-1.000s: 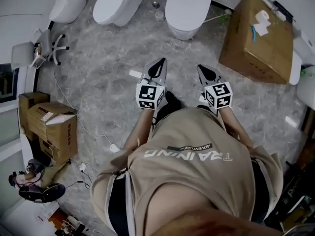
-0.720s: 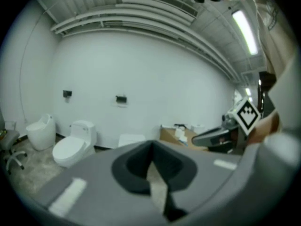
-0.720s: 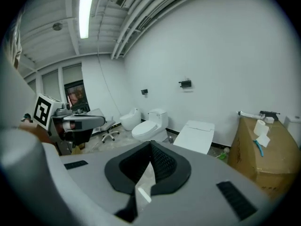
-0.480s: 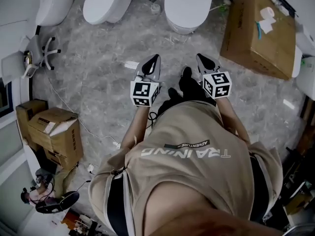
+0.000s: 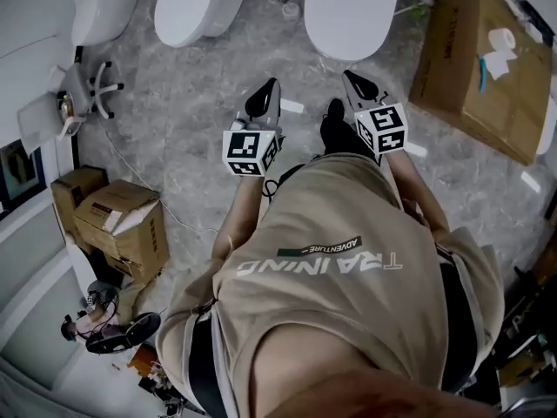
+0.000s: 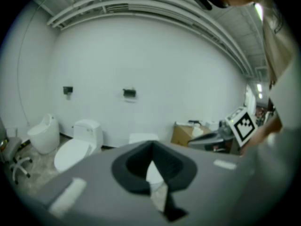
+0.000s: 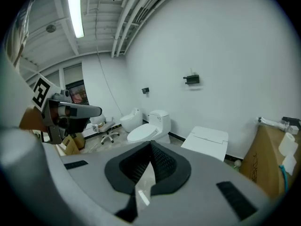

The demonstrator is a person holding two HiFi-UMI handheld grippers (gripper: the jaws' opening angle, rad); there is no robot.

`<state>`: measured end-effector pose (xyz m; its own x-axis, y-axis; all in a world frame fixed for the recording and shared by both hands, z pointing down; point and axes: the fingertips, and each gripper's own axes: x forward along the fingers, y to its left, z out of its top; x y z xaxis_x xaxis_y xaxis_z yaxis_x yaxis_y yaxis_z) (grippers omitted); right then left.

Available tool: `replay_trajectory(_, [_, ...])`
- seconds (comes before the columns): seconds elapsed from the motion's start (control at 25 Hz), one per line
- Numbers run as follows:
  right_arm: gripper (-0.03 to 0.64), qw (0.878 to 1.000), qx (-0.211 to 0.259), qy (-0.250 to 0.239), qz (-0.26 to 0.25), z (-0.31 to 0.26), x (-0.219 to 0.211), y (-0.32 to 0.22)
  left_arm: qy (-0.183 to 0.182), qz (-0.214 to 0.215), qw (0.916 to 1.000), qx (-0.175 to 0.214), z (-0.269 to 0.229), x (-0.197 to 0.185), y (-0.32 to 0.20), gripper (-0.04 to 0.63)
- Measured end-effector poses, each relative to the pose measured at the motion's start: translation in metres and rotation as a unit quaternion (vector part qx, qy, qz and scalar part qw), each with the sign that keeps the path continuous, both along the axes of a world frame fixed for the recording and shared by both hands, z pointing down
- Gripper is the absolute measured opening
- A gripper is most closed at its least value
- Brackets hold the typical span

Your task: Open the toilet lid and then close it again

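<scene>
A white toilet with a flat lid lying down stands at the top of the head view, just ahead of both grippers. It also shows past the jaws in the left gripper view and in the right gripper view. My left gripper hangs in the air over the floor, short of the toilet and to its left, jaws together and empty. My right gripper is held close to the toilet's front edge, also closed on nothing. Neither one touches the lid.
Two more white toilets stand to the left, with an office chair beside them. A big cardboard box carrying a paper roll is at the right. Smaller boxes and a cable lie at the left.
The person has walked forward: the toilets have come nearer and the right-hand one now lies just ahead of the grippers. Both grippers stay closed and empty.
</scene>
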<state>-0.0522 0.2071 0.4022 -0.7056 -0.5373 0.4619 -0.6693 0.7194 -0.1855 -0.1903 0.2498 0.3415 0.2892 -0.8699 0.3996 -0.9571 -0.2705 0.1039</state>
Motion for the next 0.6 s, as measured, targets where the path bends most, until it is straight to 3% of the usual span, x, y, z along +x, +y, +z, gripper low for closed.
replay_trajectory(0.08, [0.011, 1.0, 0.004, -0.006, 0.004, -0.001, -0.002, -0.031, -0.018, 0.014, 0.9997, 0.008, -0.007, -0.001, -0.034, 0.003])
replay_trajectory(0.28, [0.011, 1.0, 0.021, -0.001, 0.012, -0.009, 0.015, -0.089, -0.018, 0.014, 0.9996, 0.014, -0.007, 0.008, -0.093, 0.003])
replay_trajectory(0.4, [0.011, 1.0, 0.012, 0.006, 0.027, -0.005, 0.033, -0.105, -0.015, 0.032, 0.9994, -0.001, 0.007, 0.019, -0.113, 0.003])
replay_trajectory(0.6, [0.011, 0.995, -0.006, 0.006, 0.096, -0.003, 0.062, -0.13, -0.012, 0.085, 0.9952, -0.048, 0.031, 0.027, -0.148, 0.003])
